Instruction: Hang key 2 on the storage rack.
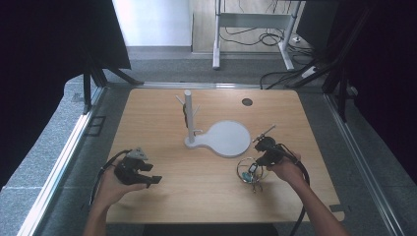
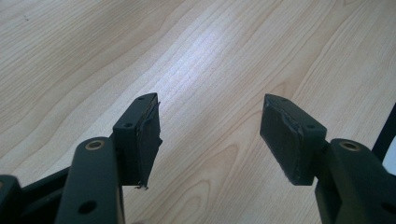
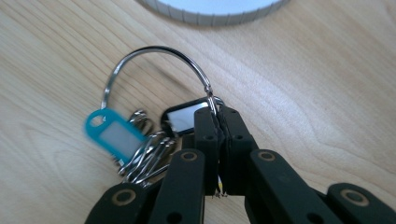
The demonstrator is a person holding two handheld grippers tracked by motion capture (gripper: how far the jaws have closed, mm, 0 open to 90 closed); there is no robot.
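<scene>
Jaws of right tool (image 3: 218,114) pinch key ring (image 3: 154,58); left tool (image 2: 210,135) gapes wide.

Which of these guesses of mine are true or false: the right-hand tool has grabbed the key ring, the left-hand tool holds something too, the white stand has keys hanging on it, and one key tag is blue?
1. The right gripper has its jaws shut on the key ring. True.
2. The left gripper holds something. False: its jaws stand open over bare table.
3. Keys hang on the white stand. False: its pegs look bare; the bunch is at the right gripper, by the stand's round base.
4. One key tag is blue. True; it is teal blue.
</scene>
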